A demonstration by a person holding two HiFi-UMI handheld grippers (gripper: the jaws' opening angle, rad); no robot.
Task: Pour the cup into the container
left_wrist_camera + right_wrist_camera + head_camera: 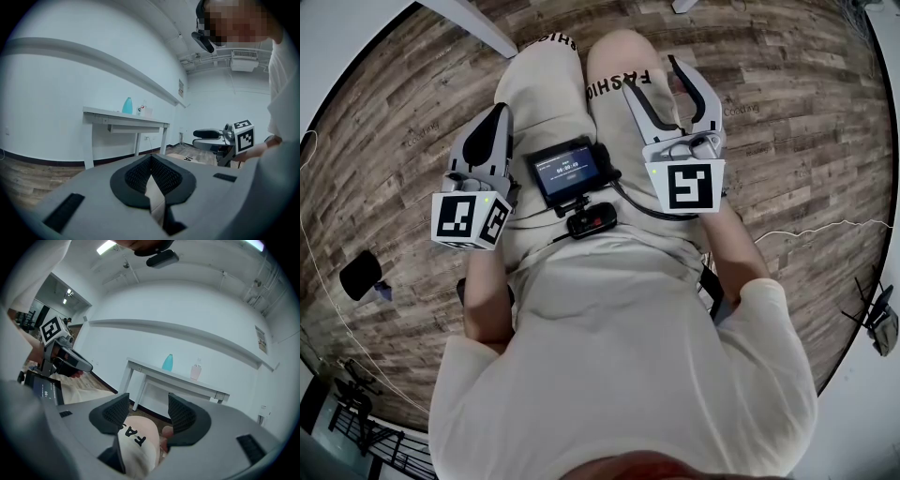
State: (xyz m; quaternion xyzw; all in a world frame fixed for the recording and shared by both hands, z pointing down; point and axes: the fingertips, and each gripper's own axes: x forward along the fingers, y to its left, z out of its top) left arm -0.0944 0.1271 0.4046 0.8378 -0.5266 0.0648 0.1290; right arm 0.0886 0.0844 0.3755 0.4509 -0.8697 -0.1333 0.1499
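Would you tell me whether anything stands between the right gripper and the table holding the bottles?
Nothing visible does: the right gripper, jaws apart above the person's knee, faces the table across wood floor.

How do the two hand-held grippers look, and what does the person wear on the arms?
The left hand-held gripper and the right hand-held gripper are grey plastic, each with a white cube of black square markers. Their pads are black and textured. The person wears a cream T-shirt with short sleeves.

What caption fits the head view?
Seated person holds left gripper shut and right gripper open over the lap.
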